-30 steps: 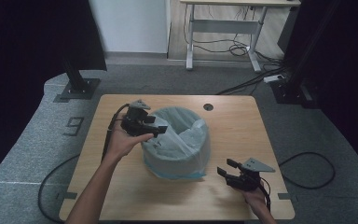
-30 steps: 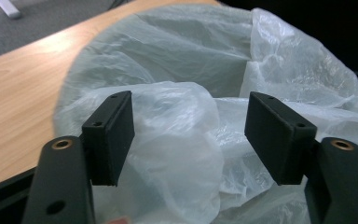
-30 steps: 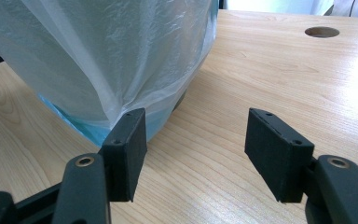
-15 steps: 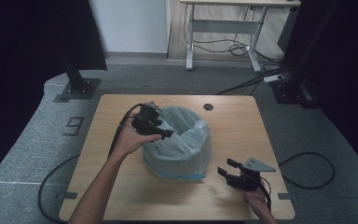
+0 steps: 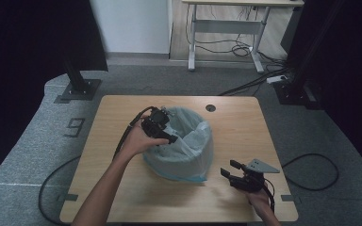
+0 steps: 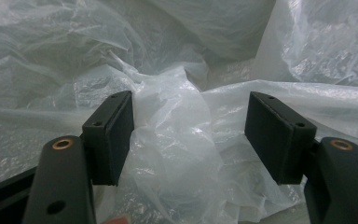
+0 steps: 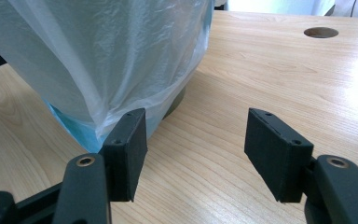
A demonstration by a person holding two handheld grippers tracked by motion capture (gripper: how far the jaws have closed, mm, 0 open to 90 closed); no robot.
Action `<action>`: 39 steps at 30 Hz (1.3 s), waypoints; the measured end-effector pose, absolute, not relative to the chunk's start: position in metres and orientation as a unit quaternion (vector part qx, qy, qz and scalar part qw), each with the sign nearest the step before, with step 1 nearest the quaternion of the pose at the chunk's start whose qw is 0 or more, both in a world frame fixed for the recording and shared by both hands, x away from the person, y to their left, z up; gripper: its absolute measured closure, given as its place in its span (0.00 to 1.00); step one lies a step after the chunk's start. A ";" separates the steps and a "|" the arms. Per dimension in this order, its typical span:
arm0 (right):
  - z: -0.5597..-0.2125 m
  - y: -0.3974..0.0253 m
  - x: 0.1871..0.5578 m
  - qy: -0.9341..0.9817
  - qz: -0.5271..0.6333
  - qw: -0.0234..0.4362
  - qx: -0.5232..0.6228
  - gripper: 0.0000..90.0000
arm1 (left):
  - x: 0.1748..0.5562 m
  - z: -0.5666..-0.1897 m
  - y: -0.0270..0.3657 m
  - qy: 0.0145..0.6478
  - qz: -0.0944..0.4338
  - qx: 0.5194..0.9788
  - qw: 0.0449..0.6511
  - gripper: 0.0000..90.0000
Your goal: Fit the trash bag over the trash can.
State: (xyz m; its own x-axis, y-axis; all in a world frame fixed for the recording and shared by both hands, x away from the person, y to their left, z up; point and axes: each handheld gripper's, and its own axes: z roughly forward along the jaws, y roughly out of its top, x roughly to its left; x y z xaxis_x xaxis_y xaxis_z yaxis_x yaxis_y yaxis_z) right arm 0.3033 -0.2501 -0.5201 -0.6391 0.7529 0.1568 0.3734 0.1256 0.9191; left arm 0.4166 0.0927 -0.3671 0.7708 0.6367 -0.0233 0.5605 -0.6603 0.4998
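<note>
A round bin lined with a thin white plastic bag (image 5: 188, 146) stands mid-table; the bag drapes down its outside. My left gripper (image 5: 167, 136) hovers over the bin's left rim, pointing into the bag. Its jaws stand open, with crumpled bag film (image 6: 177, 140) bunched between them. My right gripper (image 5: 231, 170) rests low near the table's front right edge, open, jaws aimed at the bin's base. In the right gripper view the draped bag (image 7: 112, 60) hangs just left of the gripper (image 7: 193, 140), and a blue edge shows at the bottom.
The wooden table (image 5: 245, 127) has a round cable hole (image 5: 210, 108) at the back. Black cables trail from both grippers. A white desk frame (image 5: 226, 28) and floor cables lie beyond the table. Dark curtains flank both sides.
My left gripper has moved right from the bin's left side to over its rim, tipping down into the bag. The right gripper has stayed where it was.
</note>
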 end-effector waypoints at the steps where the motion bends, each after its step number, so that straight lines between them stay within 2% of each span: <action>1: -0.520 -0.250 0.304 0.729 0.535 0.178 0.387 0.43 | 0.417 -0.368 0.091 0.330 0.078 0.910 0.240 0.37; 9: -0.520 -0.249 0.304 0.731 0.530 0.177 0.391 0.42 | 0.417 -0.369 0.087 0.328 0.090 0.915 0.216 0.37; 13: -0.519 -0.252 0.304 0.727 0.532 0.179 0.396 0.42 | 0.416 -0.368 0.089 0.326 0.089 0.912 0.232 0.36; 21: -0.519 -0.254 0.303 0.724 0.531 0.180 0.400 0.43 | 0.413 -0.349 0.094 0.312 0.067 0.894 0.315 0.37; 39: -0.517 -0.257 0.299 0.722 0.534 0.182 0.400 0.43 | 0.443 -0.350 0.045 0.278 0.049 0.901 0.330 0.37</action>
